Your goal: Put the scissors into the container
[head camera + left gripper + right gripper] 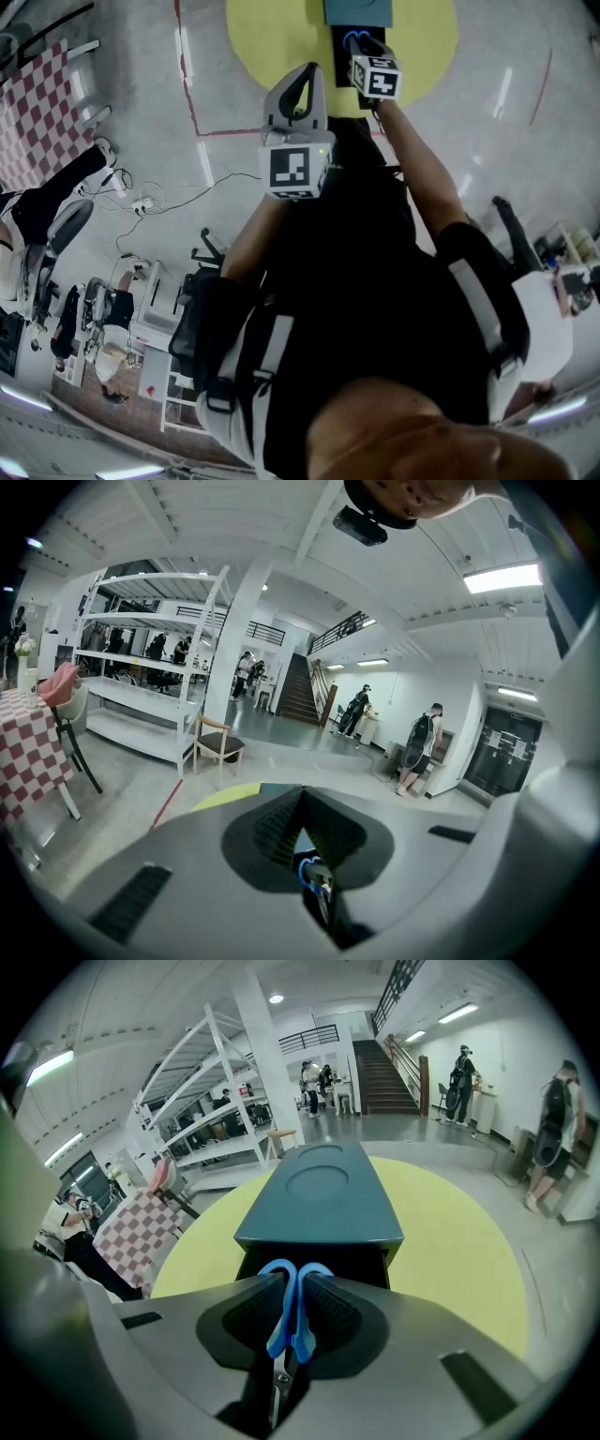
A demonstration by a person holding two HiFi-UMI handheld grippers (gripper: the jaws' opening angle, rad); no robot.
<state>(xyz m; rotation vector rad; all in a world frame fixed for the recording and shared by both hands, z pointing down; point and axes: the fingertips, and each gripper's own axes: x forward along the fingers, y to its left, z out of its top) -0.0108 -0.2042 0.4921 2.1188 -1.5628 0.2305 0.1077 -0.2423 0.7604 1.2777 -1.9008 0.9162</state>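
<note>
While left tongs [302,806] sit clenched empty, right tongs [295,1290] clamp scissors [281,1313] before the open container [323,1194].

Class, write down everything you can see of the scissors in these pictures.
The scissors have two bright blue, plastic-looking handle loops and grey metal blades joined by a screw, closed together. The right gripper is shut on the handles, ribbed pads pressing from both sides. The loops point forward at the dark open end of the teal container; the blades point back toward the camera.
</note>
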